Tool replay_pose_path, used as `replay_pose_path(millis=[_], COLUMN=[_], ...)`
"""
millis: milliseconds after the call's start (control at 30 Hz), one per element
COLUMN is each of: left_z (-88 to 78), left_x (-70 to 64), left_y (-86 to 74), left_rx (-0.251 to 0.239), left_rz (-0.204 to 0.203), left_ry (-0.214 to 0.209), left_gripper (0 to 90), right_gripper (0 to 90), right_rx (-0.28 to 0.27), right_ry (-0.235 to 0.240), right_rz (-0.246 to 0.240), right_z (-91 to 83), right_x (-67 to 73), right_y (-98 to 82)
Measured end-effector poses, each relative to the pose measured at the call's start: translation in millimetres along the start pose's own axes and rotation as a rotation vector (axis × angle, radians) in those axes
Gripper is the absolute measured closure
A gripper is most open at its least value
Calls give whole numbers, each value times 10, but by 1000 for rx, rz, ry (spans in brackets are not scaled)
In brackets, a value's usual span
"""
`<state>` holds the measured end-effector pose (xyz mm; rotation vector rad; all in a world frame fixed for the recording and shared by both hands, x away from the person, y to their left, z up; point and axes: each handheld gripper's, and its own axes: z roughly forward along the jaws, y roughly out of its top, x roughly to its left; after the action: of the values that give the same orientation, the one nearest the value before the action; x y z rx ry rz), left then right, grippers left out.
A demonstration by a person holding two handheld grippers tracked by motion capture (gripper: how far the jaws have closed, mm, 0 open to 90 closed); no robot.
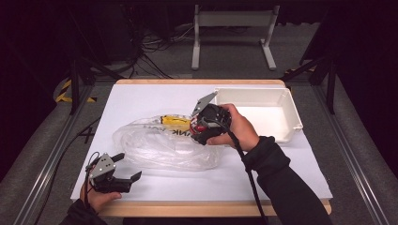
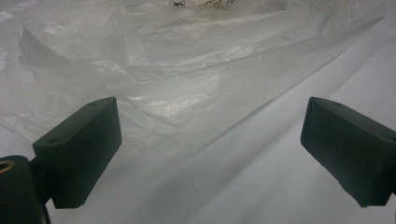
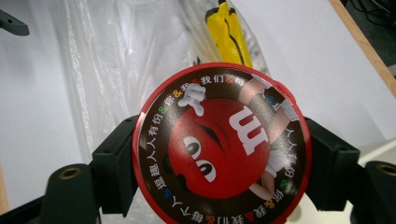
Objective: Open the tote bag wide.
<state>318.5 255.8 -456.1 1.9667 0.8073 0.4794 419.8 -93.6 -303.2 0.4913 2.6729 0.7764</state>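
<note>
Right gripper clamped on a round red candy tin, one black jaw pressed to each side of the rim, printed lid facing the camera. Seen from above, right gripper held just off the table at the right, far edge of the clear plastic bag, tin barely peeking out red beneath the gripper body. Probably mid-transfer: tin gripped and clear of the bag's mouth, white bin just to the right and far side, with nothing visible on its bare floor. Left to do, by this reading: carry the tin over the bin's rim, release, then go back for the yellow packet lying inside the bag at its far side. Right hand wrapped round the gripper from the right, forearm angled in from the near right corner, wrist turned so the jaws point left toward the bag. Left gripper spread wide, holding nothing, resting low near the table's near left corner, jaws aimed at the bag's near edge without touching it.
</note>
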Motion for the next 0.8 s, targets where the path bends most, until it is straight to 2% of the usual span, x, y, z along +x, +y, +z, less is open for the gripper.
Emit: replay_pose_path(millis=[133, 367, 600, 800], left_z=[2, 6, 7, 7], left_x=[0, -2, 0, 2], left_y=[0, 0, -1, -1], left_rx=[2, 5, 5, 5], left_rz=[-5, -6, -9, -10], left_ry=[-2, -4, -6, -8], left_gripper=[63, 63, 63, 63], right_gripper=[252, 253, 253, 252], right_rx=[1, -3, 26, 73], right_ry=[-15, -14, -11, 5], right_rz=[14, 22, 21, 12], right_z=[-57, -127, -171, -212], right_x=[-41, -86, -134, -167], right_y=[-29, -66, -101, -113])
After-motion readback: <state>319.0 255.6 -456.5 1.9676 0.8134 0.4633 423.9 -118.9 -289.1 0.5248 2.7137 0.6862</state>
